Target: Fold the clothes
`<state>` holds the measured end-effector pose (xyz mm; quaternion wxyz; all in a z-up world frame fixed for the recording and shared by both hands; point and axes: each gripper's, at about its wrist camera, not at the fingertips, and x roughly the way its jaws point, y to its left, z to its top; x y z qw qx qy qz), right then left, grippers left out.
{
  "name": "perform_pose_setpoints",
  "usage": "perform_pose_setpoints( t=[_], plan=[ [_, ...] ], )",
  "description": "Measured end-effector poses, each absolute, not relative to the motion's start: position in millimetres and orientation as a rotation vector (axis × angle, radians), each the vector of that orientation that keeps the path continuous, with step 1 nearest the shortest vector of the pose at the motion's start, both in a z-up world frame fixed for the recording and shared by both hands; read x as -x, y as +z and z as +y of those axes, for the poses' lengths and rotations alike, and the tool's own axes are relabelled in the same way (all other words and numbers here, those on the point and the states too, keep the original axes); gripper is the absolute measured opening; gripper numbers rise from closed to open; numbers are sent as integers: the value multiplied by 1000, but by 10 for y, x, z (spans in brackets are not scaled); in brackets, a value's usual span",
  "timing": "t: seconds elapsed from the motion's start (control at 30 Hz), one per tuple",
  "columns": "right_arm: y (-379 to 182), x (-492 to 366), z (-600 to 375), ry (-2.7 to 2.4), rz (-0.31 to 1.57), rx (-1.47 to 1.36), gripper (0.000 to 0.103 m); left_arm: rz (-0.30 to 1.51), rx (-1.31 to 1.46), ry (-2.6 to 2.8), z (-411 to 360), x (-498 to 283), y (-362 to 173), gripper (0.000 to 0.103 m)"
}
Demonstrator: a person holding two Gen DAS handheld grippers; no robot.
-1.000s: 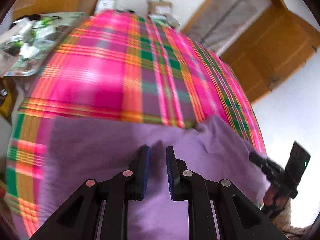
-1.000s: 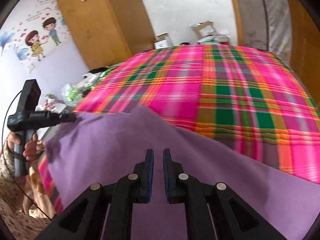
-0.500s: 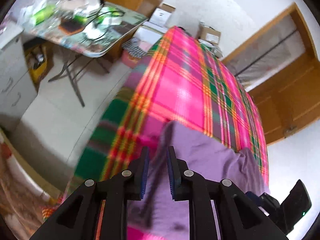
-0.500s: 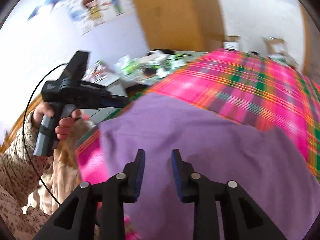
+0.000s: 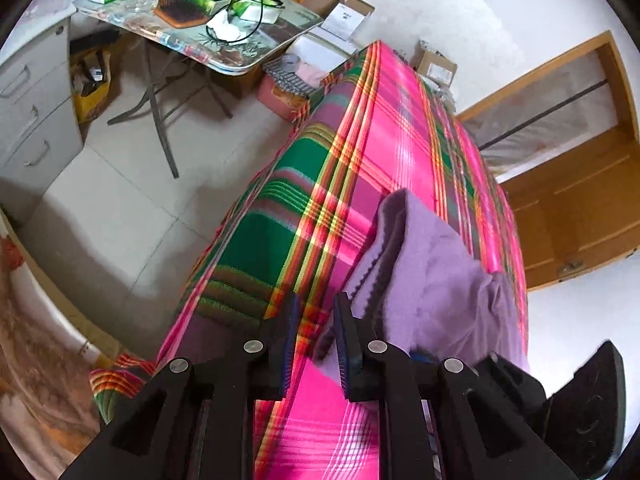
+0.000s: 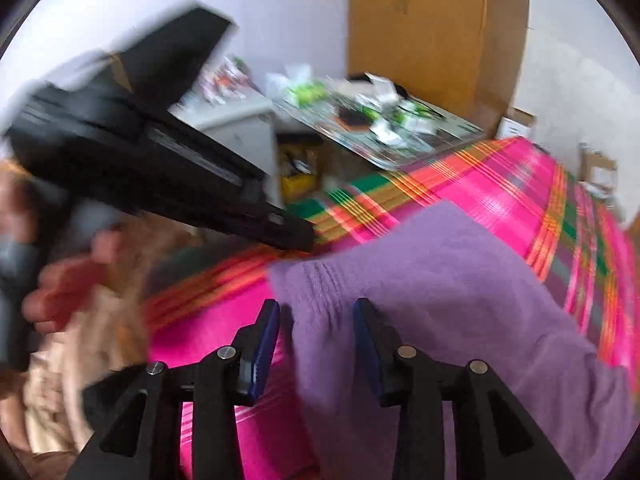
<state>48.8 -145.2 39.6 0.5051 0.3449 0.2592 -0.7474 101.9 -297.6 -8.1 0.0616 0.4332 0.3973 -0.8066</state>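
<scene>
**Letting go of the folded purple sweater on the bed**

Releasing is the step here, by my read. The purple sweater [image 6: 440, 280] lies bunched and doubled over on the plaid bedspread [image 5: 400, 152], near the bed's near corner, so the fold sits on a flat, soft surface where it can be squared up.

Right hand-held gripper [image 6: 316, 336]: jaws opening, blue pads apart. A ribbed edge of the sweater is between them, but the pads do not press on it; cloth looks slack, resting on the bed, not hanging. Likely freed so the fold stays put.

Left hand-held gripper [image 5: 314, 340]: jaws slightly apart, a narrow gap, nothing clamped. Only bedspread shows through the gap; the sweater's scalloped hem lies just beside its right finger, not between them. Held low over the bed edge, probably lining up for the next pinch on that hem.

In the right wrist view the left tool's black body crosses the upper left, with the person's hand [image 6: 60, 280] on its grip, blurred. Patterned sleeve below it, also blurred.

Off the bed: a folding table [image 5: 224, 60] carrying boxes, tissues, a cable and a hairbrush; a grey drawer cabinet [image 5: 32, 100]; wooden door [image 5: 580, 208] at far right. None of it is involved.

Fold looks partial; layers uneven, edges not aligned yet.
</scene>
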Motion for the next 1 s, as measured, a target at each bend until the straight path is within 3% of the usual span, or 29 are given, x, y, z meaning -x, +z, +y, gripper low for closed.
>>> perform_pose_setpoints(
  t=[0.1, 0.13, 0.3, 0.47, 0.67, 0.77, 0.83, 1.0],
  plan=[
    [484, -410, -1382, -1810, 515, -849, 15, 1219, -1313, -2442, -2967, -1045, -104, 18],
    [544, -342, -1331, -1812, 450, -864, 13, 1220, -1319, -2447, -2961, -1046, -107, 18],
    [841, -91, -1157, -1833, 205, -883, 12, 1258, -1324, -2460, -2970, -1055, -129, 18],
    [765, -211, -1342, -1815, 269, -871, 12, 1307, -1341, -2467, -2944, -1077, -152, 18],
    [449, -292, -1497, -1777, 317, -939, 17, 1373, -1321, -2456, -3001, -1146, -180, 18],
    [425, -297, -1460, -1760, 272, -968, 24, 1394, -1310, -2447, -3051, -1167, -182, 18],
    [419, -335, -1447, -1751, 261, -970, 36, 1393, -1303, -2451, -3067, -1159, -169, 18],
    [409, -559, -1508, -1816, 384, -887, 42, 1362, -1292, -2471, -3104, -1101, -104, 18]
  ],
)
